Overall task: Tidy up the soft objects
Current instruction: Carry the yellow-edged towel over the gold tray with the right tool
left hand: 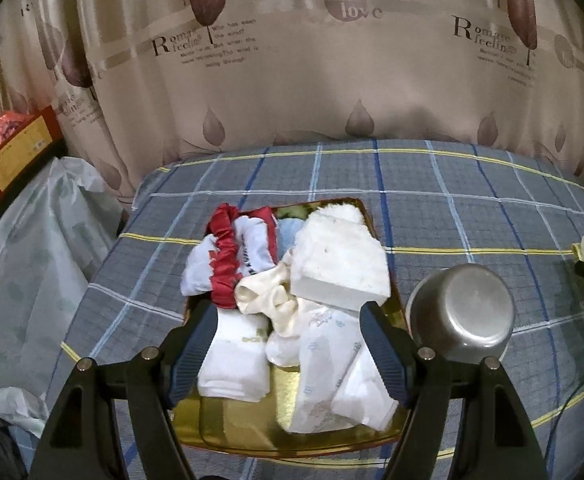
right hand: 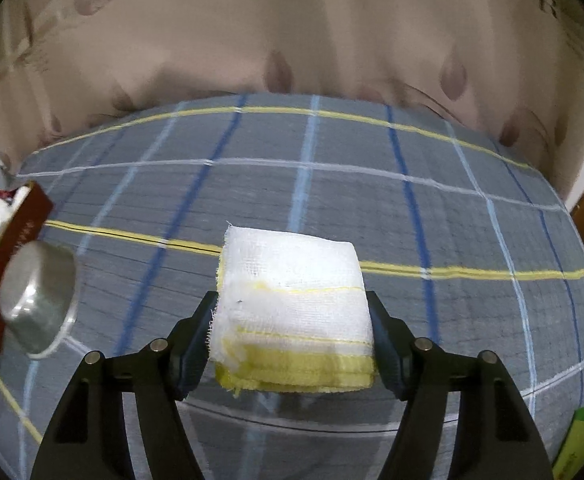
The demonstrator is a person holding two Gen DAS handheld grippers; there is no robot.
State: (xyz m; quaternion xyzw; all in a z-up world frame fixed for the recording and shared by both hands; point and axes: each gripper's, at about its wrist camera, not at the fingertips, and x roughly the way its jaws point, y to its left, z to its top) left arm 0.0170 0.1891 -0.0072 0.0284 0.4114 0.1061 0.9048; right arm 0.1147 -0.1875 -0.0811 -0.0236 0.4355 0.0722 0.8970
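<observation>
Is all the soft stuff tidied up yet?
Mostly. The gold tray already holds a pile of white and red cloths. The right hand-held gripper grips a folded white gauze cloth with yellow edging, not yet in the tray. The left hand-held gripper is open.

Tray point(left hand: 232, 428) on bedspread point(left hand: 452, 208), cloths point(left hand: 332, 264) piled in it; pot point(left hand: 462, 312) upturned just right of tray.
</observation>
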